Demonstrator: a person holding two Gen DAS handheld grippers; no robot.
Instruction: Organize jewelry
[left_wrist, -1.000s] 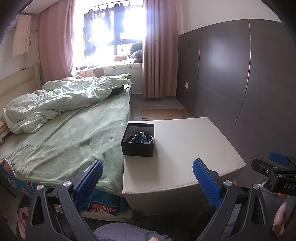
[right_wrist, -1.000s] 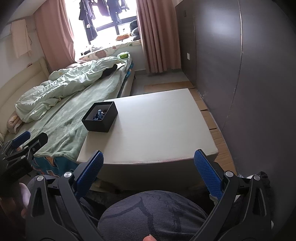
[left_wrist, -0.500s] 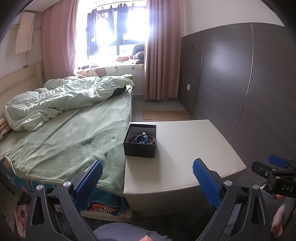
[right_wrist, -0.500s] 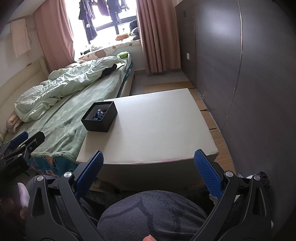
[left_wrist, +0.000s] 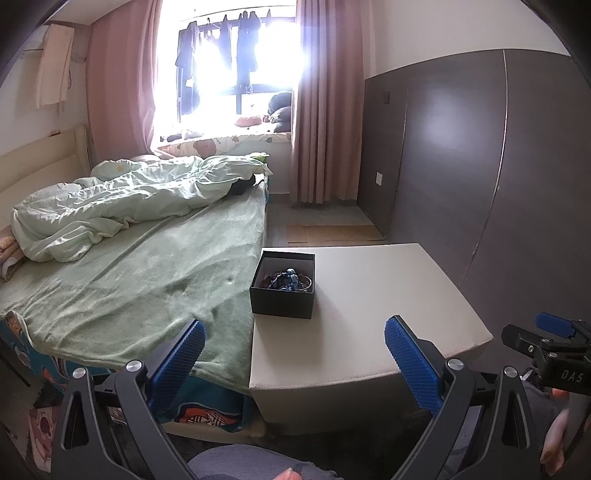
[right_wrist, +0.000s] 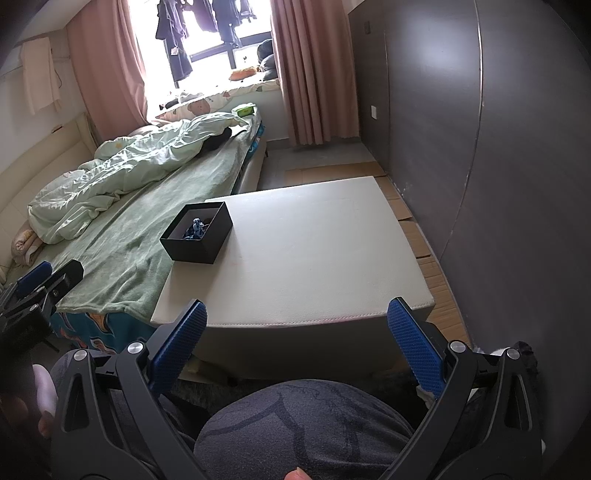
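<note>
On the cream table (left_wrist: 388, 288), a black jewelry box (left_wrist: 283, 297) sits well beyond both spread, empty grippers (left_wrist: 293, 350) (right_wrist: 295, 332).

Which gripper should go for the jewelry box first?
Left, probably. The open black box of tangled jewelry sits at the cream table's bed-side edge, nearly straight ahead of the left gripper; the right gripper faces bare tabletop.

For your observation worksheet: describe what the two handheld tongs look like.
Both the left tongs and the right tongs have black, cut-out frames with silver bolts and blue textured pads. White letters "DAS" mark the right one's body in the left wrist view.
</note>
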